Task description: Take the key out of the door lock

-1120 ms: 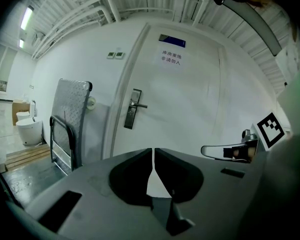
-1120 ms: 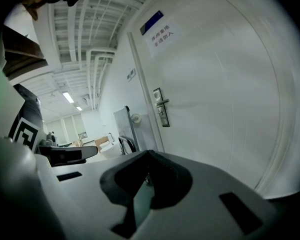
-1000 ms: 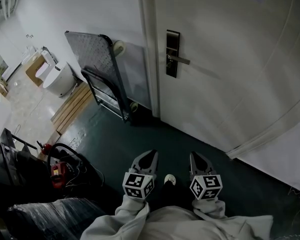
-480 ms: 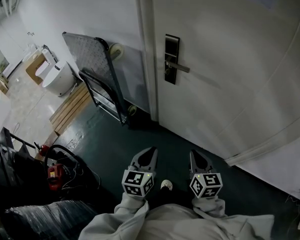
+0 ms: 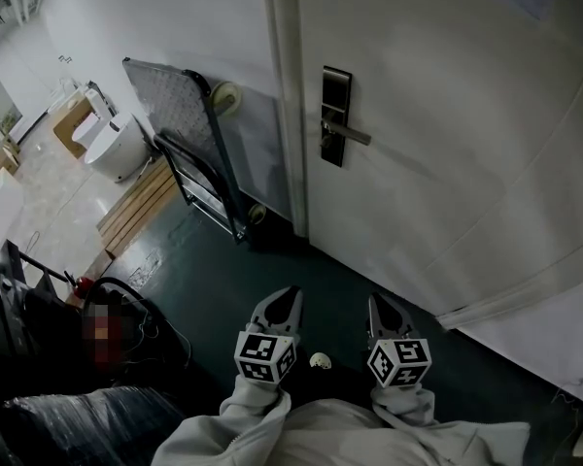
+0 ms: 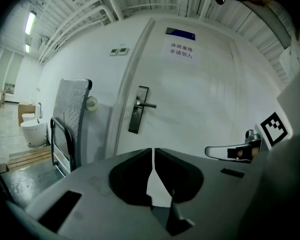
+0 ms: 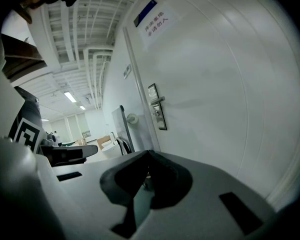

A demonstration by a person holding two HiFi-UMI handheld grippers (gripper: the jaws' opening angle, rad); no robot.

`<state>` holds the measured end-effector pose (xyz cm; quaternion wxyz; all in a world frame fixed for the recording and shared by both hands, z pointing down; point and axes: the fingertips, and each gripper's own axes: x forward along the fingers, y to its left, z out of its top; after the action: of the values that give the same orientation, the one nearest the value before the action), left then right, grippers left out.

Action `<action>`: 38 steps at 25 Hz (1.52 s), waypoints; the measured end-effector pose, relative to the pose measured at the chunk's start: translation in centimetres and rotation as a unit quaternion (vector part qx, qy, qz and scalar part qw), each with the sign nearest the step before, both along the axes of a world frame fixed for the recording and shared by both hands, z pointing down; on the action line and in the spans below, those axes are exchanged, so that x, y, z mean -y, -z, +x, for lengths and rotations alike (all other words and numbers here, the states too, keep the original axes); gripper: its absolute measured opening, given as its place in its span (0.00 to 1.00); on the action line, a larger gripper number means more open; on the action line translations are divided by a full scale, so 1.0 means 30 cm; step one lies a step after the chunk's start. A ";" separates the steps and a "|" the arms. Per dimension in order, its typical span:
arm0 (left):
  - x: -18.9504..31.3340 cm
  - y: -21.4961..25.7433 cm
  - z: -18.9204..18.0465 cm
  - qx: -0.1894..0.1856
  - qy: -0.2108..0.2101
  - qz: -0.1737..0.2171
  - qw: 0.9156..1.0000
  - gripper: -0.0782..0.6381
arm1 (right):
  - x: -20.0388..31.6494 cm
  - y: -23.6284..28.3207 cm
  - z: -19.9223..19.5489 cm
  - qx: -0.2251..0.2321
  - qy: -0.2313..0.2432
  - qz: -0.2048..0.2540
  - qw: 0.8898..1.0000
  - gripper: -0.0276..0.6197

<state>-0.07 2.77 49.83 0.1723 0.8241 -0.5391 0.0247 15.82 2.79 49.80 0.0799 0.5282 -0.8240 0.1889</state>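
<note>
The white door (image 5: 447, 115) stands shut, with a dark lock plate (image 5: 335, 115) and a silver lever handle (image 5: 350, 133) on its left side. No key can be made out at this distance. The lock plate (image 6: 138, 116) also appears small in the left gripper view, and the plate (image 7: 157, 113) shows in the right gripper view. My left gripper (image 5: 281, 304) and right gripper (image 5: 384, 309) hang low over the dark floor, side by side, well short of the door. Both are shut and hold nothing.
A folded platform trolley (image 5: 189, 134) leans on the wall left of the door frame. Beyond it are a white toilet (image 5: 117, 149) and wooden boards (image 5: 141, 202). Dark bags and cables (image 5: 87, 357) lie at the lower left. A small white object (image 5: 319, 361) lies on the floor between the grippers.
Both grippers stay low and shut in nearly the same place. The head view has shifted slightly, nothing else has moved.
</note>
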 end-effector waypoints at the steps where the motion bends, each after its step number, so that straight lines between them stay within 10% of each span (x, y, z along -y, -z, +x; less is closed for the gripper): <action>1: -0.003 -0.002 0.003 0.000 -0.001 -0.001 1.000 0.15 | -0.004 -0.003 -0.003 0.000 0.001 -0.001 1.000 0.12; 19: -0.017 -0.041 -0.031 0.002 0.020 -0.011 1.000 0.15 | -0.011 -0.066 -0.035 -0.002 0.008 -0.027 1.000 0.12; 38: 0.402 -0.015 -0.035 -0.006 -0.005 0.001 1.000 0.15 | 0.378 -0.037 -0.069 -0.003 -0.001 -0.012 1.000 0.12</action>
<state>-1.11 -9.31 50.27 0.1742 0.8274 -0.5335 0.0198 13.74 -8.54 50.92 0.0888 0.5287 -0.8209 0.1968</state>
